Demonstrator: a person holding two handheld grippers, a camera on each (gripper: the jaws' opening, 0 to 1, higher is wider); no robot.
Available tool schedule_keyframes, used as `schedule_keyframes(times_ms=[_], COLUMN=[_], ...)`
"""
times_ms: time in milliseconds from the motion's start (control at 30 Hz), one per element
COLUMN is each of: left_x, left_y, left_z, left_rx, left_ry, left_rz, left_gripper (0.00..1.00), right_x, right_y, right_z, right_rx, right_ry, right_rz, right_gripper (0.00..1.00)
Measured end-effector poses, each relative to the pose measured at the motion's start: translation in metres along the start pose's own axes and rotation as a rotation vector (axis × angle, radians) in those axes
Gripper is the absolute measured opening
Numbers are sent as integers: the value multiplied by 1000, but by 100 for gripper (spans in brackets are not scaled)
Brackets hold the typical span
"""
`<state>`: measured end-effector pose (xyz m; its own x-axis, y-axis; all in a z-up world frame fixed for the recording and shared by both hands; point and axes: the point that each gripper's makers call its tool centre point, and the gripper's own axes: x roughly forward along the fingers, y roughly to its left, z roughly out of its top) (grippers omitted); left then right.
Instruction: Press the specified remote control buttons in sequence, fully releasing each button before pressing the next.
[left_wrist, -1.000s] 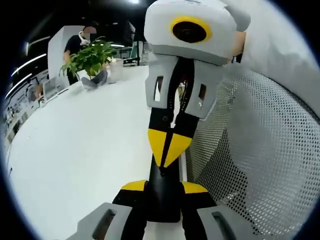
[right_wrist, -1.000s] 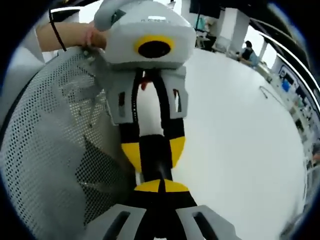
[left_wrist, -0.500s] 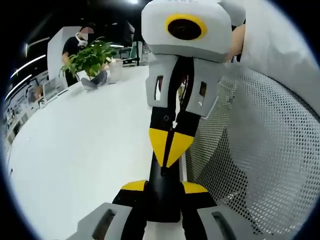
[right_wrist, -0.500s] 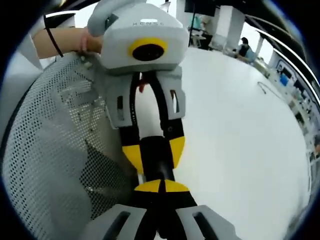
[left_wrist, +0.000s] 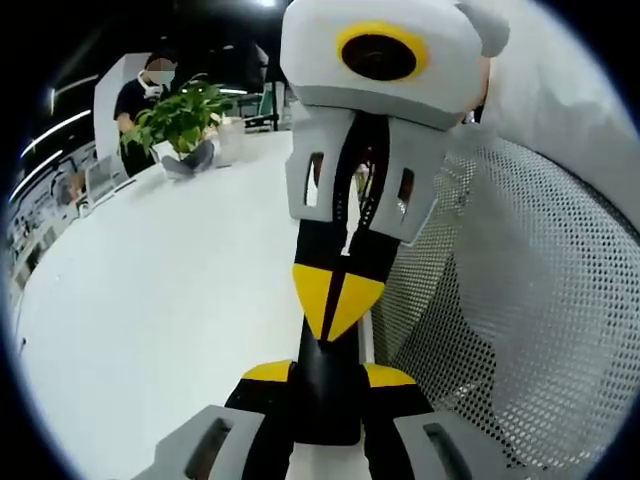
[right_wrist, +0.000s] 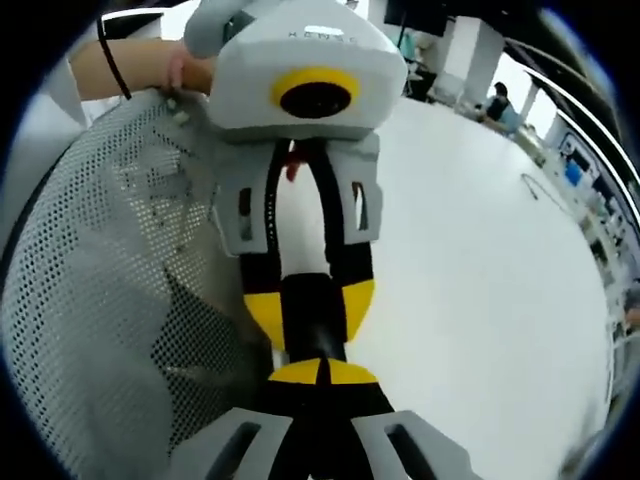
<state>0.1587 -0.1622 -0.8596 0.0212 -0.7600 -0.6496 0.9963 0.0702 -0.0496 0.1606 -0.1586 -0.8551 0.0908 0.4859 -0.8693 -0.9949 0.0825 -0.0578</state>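
A black remote (left_wrist: 327, 395) is clamped end-on by the left gripper (left_wrist: 327, 372); right gripper's (right_wrist: 320, 372) jaws are closed tip-to-tip, touching it.

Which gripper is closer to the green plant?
Right, slightly. The plant lies far ahead of the left gripper holding the remote; the right gripper sits in front, facing back.

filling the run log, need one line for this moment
left gripper: shut on black remote | right gripper: jaws shut, tip at remote | white table | mesh chair alongside
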Motion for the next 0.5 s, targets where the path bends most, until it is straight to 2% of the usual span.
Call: schedule_keyframes(times_ms=[100,167,233,400,500], left_x=[0,0,0,0,0], left_y=[0,0,0,0,0], left_z=[0,0,-1,0,0], left_rx=[5,8,7,7,7], left_ry=[1,3,1,0,0], left_rz=[2,3,2,2,2], left_gripper=[24,24,24,24,24], right_x=[0,-1,-2,-1,1], right_y=[2,2,1,9,7], right_z=[-1,-2,-1,5,5], right_rx=[-35,-42,-9,-29,-54], right_ry=[14,2,-21,-38,-18], right_rz=[-13,-18,-16,7,-1], right_gripper=[0,0,0,0,0])
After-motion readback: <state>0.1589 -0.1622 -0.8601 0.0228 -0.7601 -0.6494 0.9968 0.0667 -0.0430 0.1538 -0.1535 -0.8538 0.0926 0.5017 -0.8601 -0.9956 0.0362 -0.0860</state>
